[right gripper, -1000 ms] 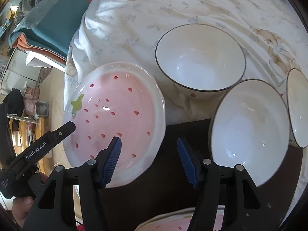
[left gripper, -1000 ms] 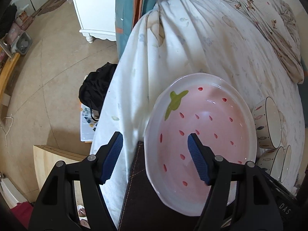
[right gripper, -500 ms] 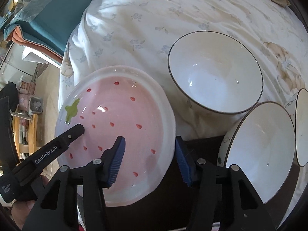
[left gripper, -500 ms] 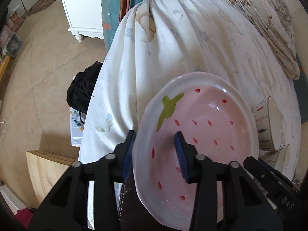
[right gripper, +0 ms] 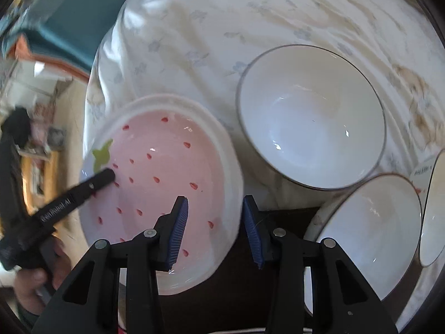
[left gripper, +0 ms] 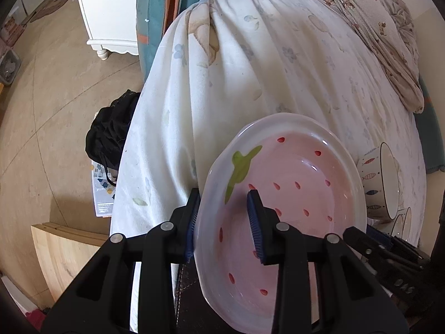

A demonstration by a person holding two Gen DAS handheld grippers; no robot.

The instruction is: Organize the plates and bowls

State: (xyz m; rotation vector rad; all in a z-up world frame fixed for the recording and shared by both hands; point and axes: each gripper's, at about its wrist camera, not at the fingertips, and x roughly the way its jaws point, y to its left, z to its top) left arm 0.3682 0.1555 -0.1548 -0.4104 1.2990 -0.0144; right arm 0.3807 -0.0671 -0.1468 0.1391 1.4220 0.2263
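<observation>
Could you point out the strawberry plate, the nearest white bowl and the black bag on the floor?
strawberry plate (left gripper: 292, 194): left wrist view, pink middle.
white bowl (right gripper: 311, 117): right wrist view, inner bottom.
black bag (left gripper: 108, 130): left wrist view, crumpled top.

White lettering "GenRobot.AI", blurred but legible, runs along the black arm of the left gripper (right gripper: 71, 199) in the right wrist view. Faint embossed letters reading about "DAS" stand on the black body of the right gripper (left gripper: 404, 289) at the lower right of the left wrist view. Print on the paper (left gripper: 101, 192) lying on the floor is too small to read.
</observation>
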